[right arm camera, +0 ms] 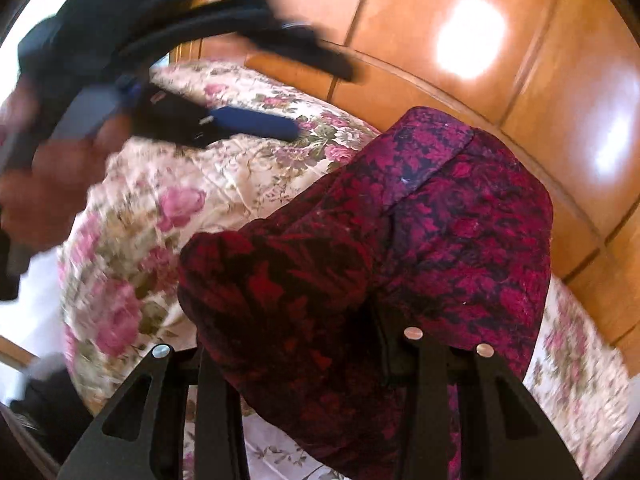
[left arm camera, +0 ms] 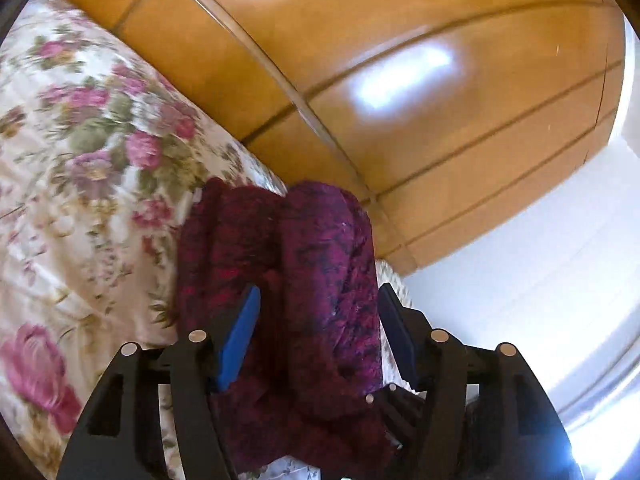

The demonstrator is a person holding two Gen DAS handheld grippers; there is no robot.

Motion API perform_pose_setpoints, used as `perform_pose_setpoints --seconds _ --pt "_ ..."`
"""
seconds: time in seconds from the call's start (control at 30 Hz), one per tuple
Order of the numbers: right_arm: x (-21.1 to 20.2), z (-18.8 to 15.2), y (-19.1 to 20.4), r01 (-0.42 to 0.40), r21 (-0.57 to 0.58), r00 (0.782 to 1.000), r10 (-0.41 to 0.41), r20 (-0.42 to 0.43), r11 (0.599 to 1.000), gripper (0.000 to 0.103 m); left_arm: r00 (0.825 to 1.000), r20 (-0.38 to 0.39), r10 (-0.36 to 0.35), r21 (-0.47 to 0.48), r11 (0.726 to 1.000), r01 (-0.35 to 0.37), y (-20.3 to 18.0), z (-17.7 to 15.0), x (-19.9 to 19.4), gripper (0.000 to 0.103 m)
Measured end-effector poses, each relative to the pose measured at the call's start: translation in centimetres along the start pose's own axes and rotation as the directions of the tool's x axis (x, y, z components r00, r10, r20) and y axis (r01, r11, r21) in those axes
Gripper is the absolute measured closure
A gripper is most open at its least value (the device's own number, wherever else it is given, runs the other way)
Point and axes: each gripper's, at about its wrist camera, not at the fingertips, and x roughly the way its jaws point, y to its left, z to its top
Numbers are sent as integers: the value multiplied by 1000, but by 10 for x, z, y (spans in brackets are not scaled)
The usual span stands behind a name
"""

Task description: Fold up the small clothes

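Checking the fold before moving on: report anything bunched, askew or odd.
The magenta patterned garment is bunched, not flat: it hangs in lumpy rolls over the floral bedspread. No damage visible. The left gripper stands open around it.

I see one small garment, a magenta-and-dark-purple floral-patterned fabric. It is bunched and draped in thick folds, with a flat seamed edge on its far right side. It hangs up close, over the flowered bedcover.
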Motion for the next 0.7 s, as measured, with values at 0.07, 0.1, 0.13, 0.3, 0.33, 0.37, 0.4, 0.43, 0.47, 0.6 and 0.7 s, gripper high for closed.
perform_pose_setpoints --seconds 0.07,0.1,0.13,0.3,0.33,0.37,0.4,0.43,0.47,0.6,0.7 --pt "-3 -1 4 15 -7 1000 -15 9 1000 66 998 -54 13 29 1000 -11 -6 4 21 44" --pt "-3 -2 2 18 -3 1000 -18 13 1000 65 996 -82 25 40 999 -21 -7 4 30 44" --pt "-7 -4 2 19 1 1000 -19 19 1000 62 994 -107 31 52 998 -25 -9 5 40 44" --pt "-28 -9 -8 -93 27 994 91 66 995 23 978 -168 126 148 984 -101 -22 4 73 85" --pt "-34 -11 -13 -131 43 989 128 71 990 22 976 -162 147 164 979 -120 -26 4 73 86" --pt "-43 -14 -22 -206 70 977 201 74 976 21 974 -158 162 176 975 -133 -28 5 70 86" --pt "-53 -19 -34 -289 106 956 281 84 952 16 974 -157 166 182 974 -137 -29 6 68 86" --pt "-64 -24 -47 -366 146 930 353 105 919 14 973 -155 172 191 971 -142 -31 6 66 86" --pt "-74 -29 -60 -415 179 909 397 129 892 13 971 -154 182 203 968 -149 -33 6 64 86" --pt "-94 -49 -115 -430 331 902 379 209 840 13 969 -145 198 219 962 -164 -36 6 57 86" --pt "-81 -59 -138 -353 425 935 299 191 833 23 967 -130 220 229 955 -187 -38 4 45 86"
